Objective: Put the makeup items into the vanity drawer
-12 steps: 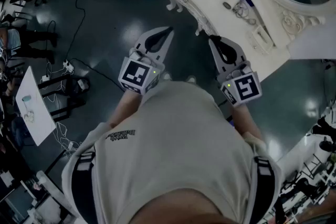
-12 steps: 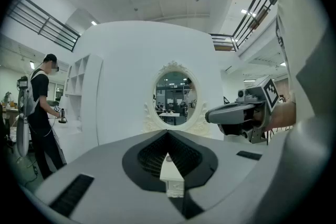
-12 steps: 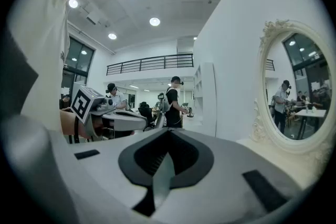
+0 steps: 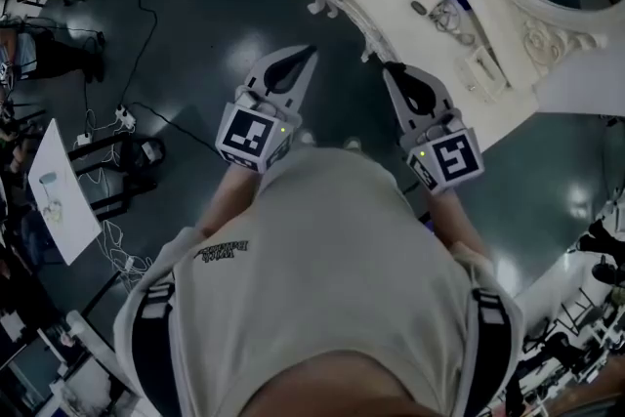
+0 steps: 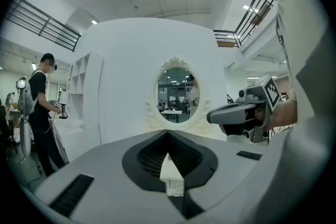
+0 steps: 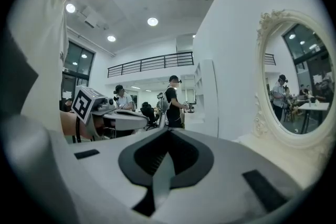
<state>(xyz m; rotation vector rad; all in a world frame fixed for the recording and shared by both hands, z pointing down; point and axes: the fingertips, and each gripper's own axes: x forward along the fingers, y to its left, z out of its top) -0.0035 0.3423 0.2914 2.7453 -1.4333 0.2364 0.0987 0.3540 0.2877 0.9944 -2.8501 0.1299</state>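
Head view: L tongs (image 4: pixel 311 51) & R tongs (image 4: pixel 389 67) both closed tight, nothing held, side by side just near of vanity tabletop (image 4: pixel 395 15).

Dark glossy floor (image 4: pixel 195 34), with a black cable (image 4: pixel 146 5) running across it to a power strip (image 4: pixel 124 120) at the left. Just beyond the strip stands a small white table (image 4: pixel 73 220) bearing a pale cup (image 4: pixel 47 179). Far side: white partition wall (image 5: pixel 126 76) behind an oval mirror (image 5: pixel 177 94) in an ornate frame. White shelving unit (image 5: pixel 79 92) to the left of the wall; a person in a dark top (image 5: pixel 42 102) stands near it. Balcony railing (image 6: pixel 152 63) and round ceiling lights (image 6: pixel 152 21) overhead.
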